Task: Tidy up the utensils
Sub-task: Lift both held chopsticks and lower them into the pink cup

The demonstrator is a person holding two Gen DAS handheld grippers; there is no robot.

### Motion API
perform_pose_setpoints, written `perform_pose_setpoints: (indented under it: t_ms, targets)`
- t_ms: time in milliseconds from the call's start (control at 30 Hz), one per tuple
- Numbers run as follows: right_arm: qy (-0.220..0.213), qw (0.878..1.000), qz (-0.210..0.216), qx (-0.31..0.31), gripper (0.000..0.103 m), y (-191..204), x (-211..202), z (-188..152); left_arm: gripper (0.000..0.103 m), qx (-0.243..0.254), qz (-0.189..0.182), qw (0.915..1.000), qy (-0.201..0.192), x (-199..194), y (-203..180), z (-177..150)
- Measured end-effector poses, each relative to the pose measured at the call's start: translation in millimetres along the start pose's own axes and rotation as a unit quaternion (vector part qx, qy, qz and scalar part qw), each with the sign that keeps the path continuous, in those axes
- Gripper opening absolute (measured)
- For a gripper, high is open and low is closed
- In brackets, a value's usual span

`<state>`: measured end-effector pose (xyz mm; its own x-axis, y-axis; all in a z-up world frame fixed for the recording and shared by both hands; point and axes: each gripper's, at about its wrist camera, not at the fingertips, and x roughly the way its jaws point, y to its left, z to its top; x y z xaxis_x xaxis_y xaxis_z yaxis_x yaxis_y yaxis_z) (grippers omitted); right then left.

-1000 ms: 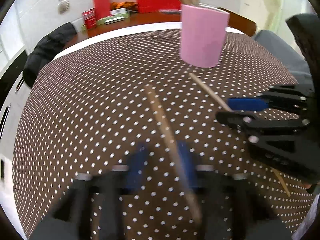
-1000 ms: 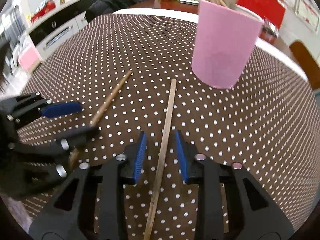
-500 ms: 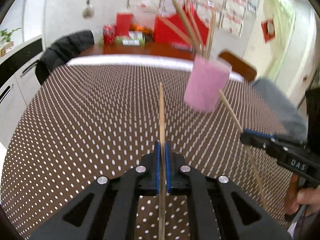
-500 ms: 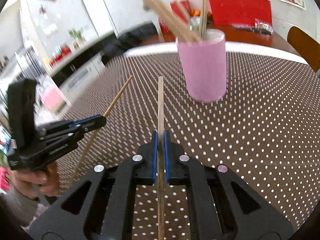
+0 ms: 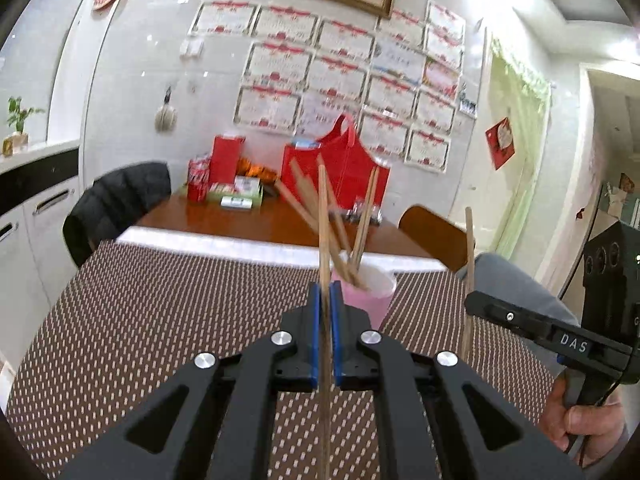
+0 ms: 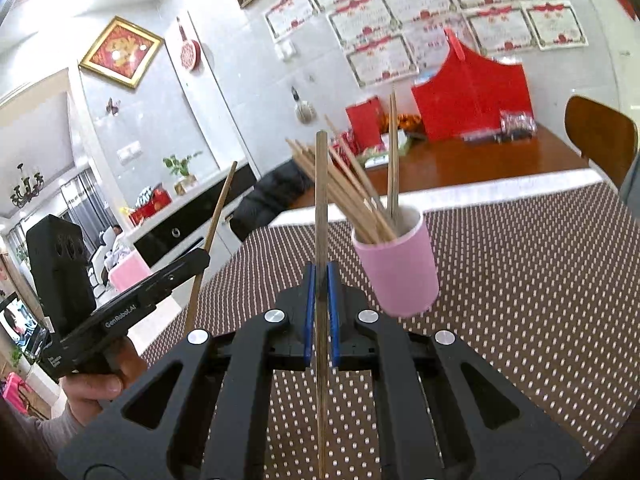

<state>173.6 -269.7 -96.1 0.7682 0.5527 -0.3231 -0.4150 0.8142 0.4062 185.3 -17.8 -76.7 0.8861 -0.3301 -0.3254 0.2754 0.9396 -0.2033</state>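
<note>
Left gripper (image 5: pixel 325 320) clamps one chopstick (image 5: pixel 322 216); right gripper (image 6: pixel 321 300) clamps another (image 6: pixel 321 184). Both sticks are airborne, short of the pink cup (image 6: pixel 396 264). Risk: the cup's splayed sticks (image 6: pixel 352 188) may block entry, or simultaneous insertion may tip it.

A: Where is the cup (image 6: pixel 396 264)?
B: On the bench (image 6: pixel 520 300), with sticks (image 6: pixel 352 192) standing in it.
A: And the two grippers?
B: The left gripper (image 5: pixel 325 336) is before the cup. The right gripper (image 6: pixel 320 312) is left of it.
</note>
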Motion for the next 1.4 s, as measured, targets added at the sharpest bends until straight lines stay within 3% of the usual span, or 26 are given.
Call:
perform_pose_setpoints:
  t_ms: [233, 467, 600, 700, 867, 1167, 1400]
  targets:
    - [-0.040, 0.999, 0.001, -0.016, 0.006, 2.9, -5.3, 38.7, 0.005, 0.000, -0.049, 0.9954, -0.082, 3.5, -17.8, 42.5]
    - [-0.104, 0.994, -0.003, -0.040, 0.006, -0.5, -5.7, 104.0, 0.005, -0.032, -0.137, 0.9785, -0.151, 30.6, -34.0, 93.3]
    - [-0.130, 0.990, -0.009, -0.053, 0.006, -3.4, 3.2, 134.6, 0.005, -0.056, -0.166, 0.9711, -0.162, 57.7, -40.0, 108.5]
    - [-0.140, 0.988, -0.015, -0.060, 0.007, -9.6, 16.4, 150.2, 0.005, -0.062, -0.167, 0.9696, -0.168, 77.9, -42.0, 110.8]
    - [-0.142, 0.988, -0.020, -0.065, 0.007, -21.7, 38.6, 159.1, 0.005, -0.046, -0.136, 0.9752, -0.169, 114.4, -47.5, 104.5]
    - [-0.127, 0.988, -0.033, -0.079, 0.007, -39.3, 71.5, 148.0, 0.005, -0.035, -0.086, 0.9827, -0.160, 159.7, -47.2, 77.3]
    - [-0.118, 0.989, -0.035, -0.077, 0.007, -50.0, 85.7, 138.1, 0.005, -0.032, -0.070, 0.9841, -0.160, 167.0, -44.8, 63.5]
